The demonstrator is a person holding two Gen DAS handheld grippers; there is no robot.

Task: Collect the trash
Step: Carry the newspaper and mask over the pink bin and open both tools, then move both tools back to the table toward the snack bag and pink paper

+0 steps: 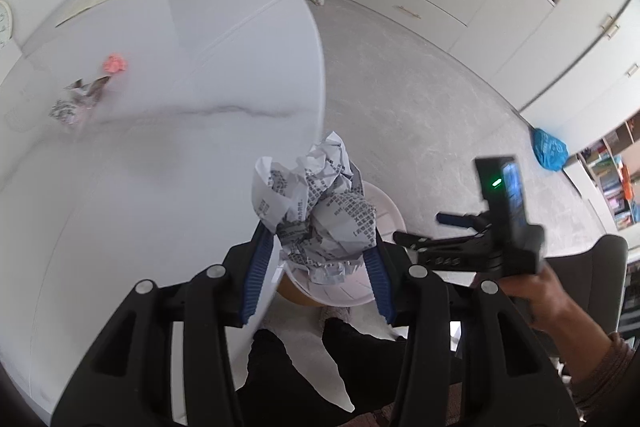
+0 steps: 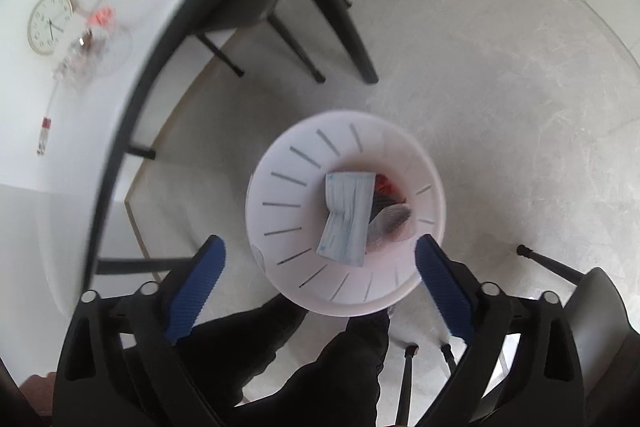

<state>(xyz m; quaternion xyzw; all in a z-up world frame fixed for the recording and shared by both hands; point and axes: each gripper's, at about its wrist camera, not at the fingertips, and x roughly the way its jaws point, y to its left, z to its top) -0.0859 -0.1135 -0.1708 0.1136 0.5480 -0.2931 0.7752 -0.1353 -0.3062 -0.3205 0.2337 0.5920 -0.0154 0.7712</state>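
Crumpled printed paper ball [image 1: 316, 203], glossy smooth white table [image 1: 160, 167], matt white plastic bin [image 2: 280, 187]

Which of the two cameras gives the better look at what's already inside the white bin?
The right wrist view: it looks straight down into the white bin, showing a pale blue face mask and darker scraps. In the left wrist view the bin is mostly hidden behind the crumpled paper; its contents aren't visible.

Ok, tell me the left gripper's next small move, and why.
Probably carry the crumpled paper a little further, until it sits squarely above the white bin, then open. The left gripper clamps the paper near the table edge, only partly over the rim.
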